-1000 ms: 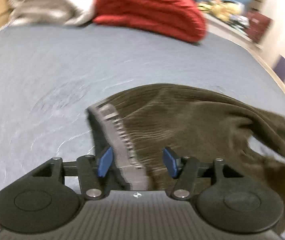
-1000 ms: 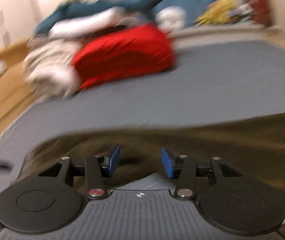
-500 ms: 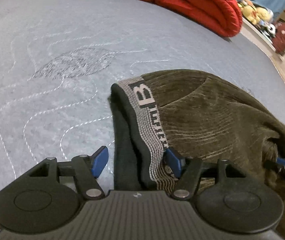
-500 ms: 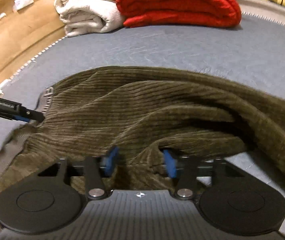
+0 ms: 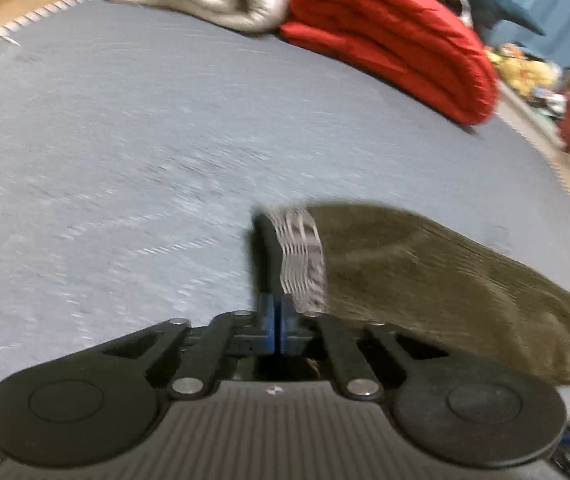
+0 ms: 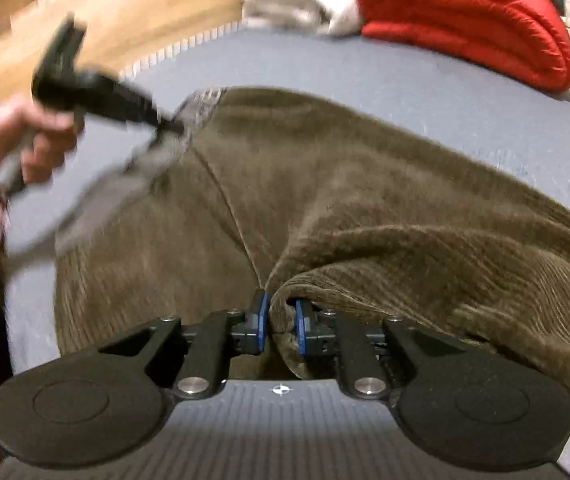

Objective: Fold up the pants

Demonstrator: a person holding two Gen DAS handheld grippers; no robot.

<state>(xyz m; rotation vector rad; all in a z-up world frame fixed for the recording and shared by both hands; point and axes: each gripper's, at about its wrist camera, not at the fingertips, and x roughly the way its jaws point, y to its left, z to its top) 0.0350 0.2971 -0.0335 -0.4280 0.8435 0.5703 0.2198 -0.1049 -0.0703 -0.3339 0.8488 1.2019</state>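
Grasp step. The olive corduroy pants (image 6: 345, 200) lay rumpled across the bed (image 5: 145, 140), toward its near edge, waistband (image 5: 301, 256) pointing at the folded red blanket (image 5: 389, 36) along the far edge. My left gripper (image 5: 276, 322) had its jaws clenched on the waistband's dark edge. My right gripper (image 6: 280, 318) had just been closing its jaws and pinched a fold of corduroy near the seam. Next, I judged: lift both together, pull taut, lay flat before folding.
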